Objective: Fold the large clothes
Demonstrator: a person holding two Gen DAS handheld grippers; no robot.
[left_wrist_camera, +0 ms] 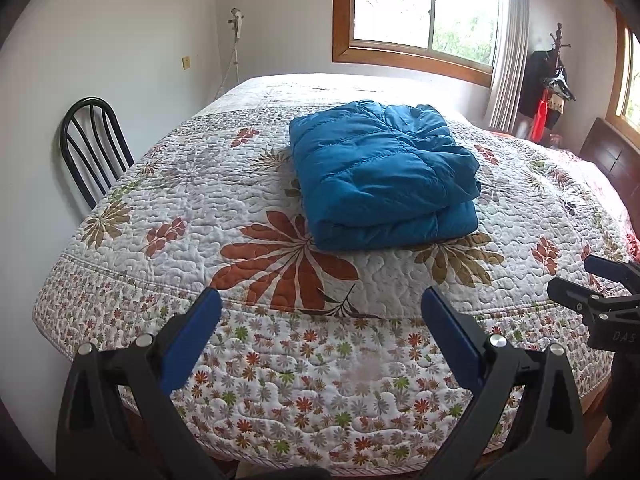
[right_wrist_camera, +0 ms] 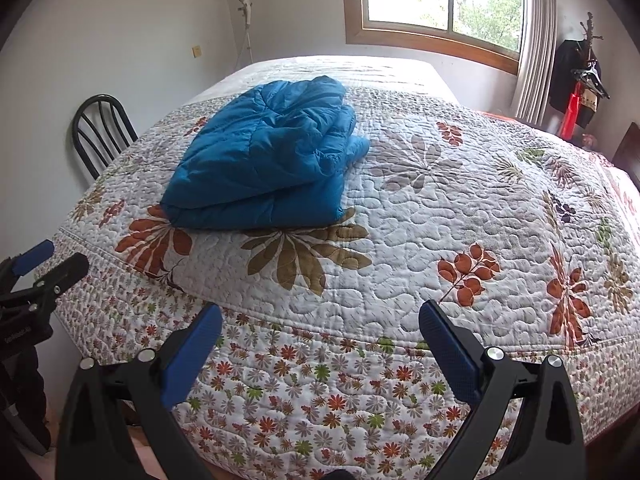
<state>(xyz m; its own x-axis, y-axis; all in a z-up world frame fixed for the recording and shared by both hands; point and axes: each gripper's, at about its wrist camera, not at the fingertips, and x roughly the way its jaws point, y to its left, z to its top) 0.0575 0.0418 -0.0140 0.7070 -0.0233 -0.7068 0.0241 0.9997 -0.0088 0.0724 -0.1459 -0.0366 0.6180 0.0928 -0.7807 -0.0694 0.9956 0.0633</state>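
A blue puffer jacket point(left_wrist_camera: 380, 172) lies folded in a thick rectangular bundle on the floral quilt of the bed point(left_wrist_camera: 240, 360). The right wrist view has the jacket point(right_wrist_camera: 264, 160) at the left of the bed point(right_wrist_camera: 440, 220). My left gripper point(left_wrist_camera: 320, 304) hangs open over the bed's near edge, well short of the jacket, nothing between its blue pads. My right gripper point(right_wrist_camera: 320, 316) is open too, empty, over the near edge and to the right of the jacket. Each gripper shows at the edge of the other's view: the right gripper point(left_wrist_camera: 576, 276), the left gripper point(right_wrist_camera: 56, 256).
A black metal chair point(left_wrist_camera: 92, 144) stands against the wall left of the bed. A wood-framed window point(left_wrist_camera: 424, 12) with a curtain is behind the bed. A coat stand point(left_wrist_camera: 552, 80) with dark and red clothes is at the far right, beside a dark headboard point(left_wrist_camera: 612, 156).
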